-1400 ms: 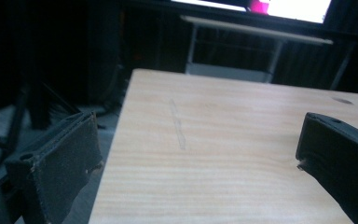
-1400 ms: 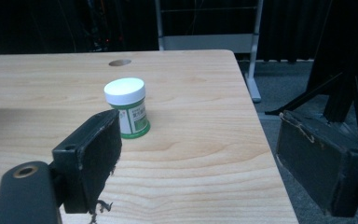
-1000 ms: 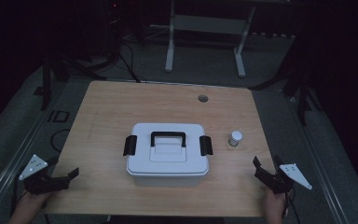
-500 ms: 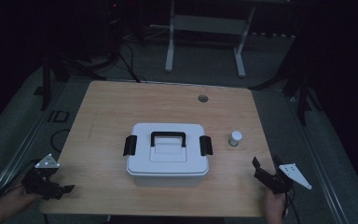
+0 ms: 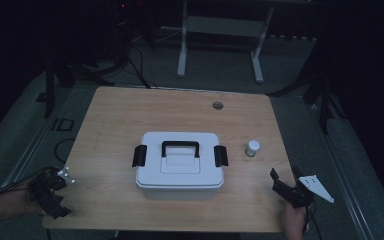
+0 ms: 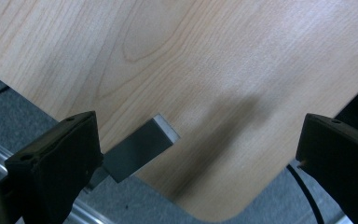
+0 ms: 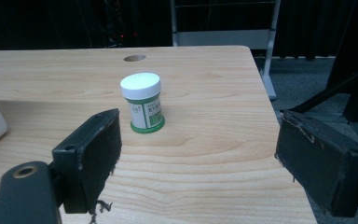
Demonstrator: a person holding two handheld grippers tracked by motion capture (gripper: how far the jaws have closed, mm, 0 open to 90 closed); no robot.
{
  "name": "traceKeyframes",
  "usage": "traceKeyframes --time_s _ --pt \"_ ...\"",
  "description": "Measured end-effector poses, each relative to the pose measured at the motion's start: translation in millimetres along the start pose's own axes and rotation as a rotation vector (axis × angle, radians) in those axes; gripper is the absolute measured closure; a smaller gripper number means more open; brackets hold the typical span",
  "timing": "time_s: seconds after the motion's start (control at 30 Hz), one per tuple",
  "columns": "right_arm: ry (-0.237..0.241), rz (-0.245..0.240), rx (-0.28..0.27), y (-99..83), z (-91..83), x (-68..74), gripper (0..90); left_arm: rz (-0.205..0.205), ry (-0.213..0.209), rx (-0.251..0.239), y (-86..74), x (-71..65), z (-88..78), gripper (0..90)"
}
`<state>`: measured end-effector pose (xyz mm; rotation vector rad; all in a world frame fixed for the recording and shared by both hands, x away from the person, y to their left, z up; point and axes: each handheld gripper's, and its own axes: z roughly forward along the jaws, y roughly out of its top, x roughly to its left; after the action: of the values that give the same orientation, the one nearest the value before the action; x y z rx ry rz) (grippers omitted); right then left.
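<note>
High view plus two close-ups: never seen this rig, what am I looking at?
No robot: a person holds hand tools with two black tongs each. The high view looks down on a wooden table. The left gripper sits at the near left corner, the right gripper at the near right edge. Each carries its own camera looking along its tongs; those give the two close-ups. On the table stand a white lidded box with a black handle and side latches, and a small white-capped, green-labelled jar to its right. The right gripper's camera faces the jar. Both tongs are open and hold nothing.
</note>
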<state>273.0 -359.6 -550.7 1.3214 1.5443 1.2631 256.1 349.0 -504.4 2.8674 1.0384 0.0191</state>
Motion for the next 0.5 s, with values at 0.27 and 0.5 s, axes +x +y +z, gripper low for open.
traceKeyframes --time_s 0.27,0.5 --pt "0.003 0.000 0.003 -0.1 0.4 0.3 14.0 0.038 -0.007 0.137 18.2 1.4 -8.5 0.0" --pt "0.004 -0.010 0.006 -0.2 1.0 0.8 14.0 0.054 0.006 0.115 27.1 0.4 -18.9 3.8"
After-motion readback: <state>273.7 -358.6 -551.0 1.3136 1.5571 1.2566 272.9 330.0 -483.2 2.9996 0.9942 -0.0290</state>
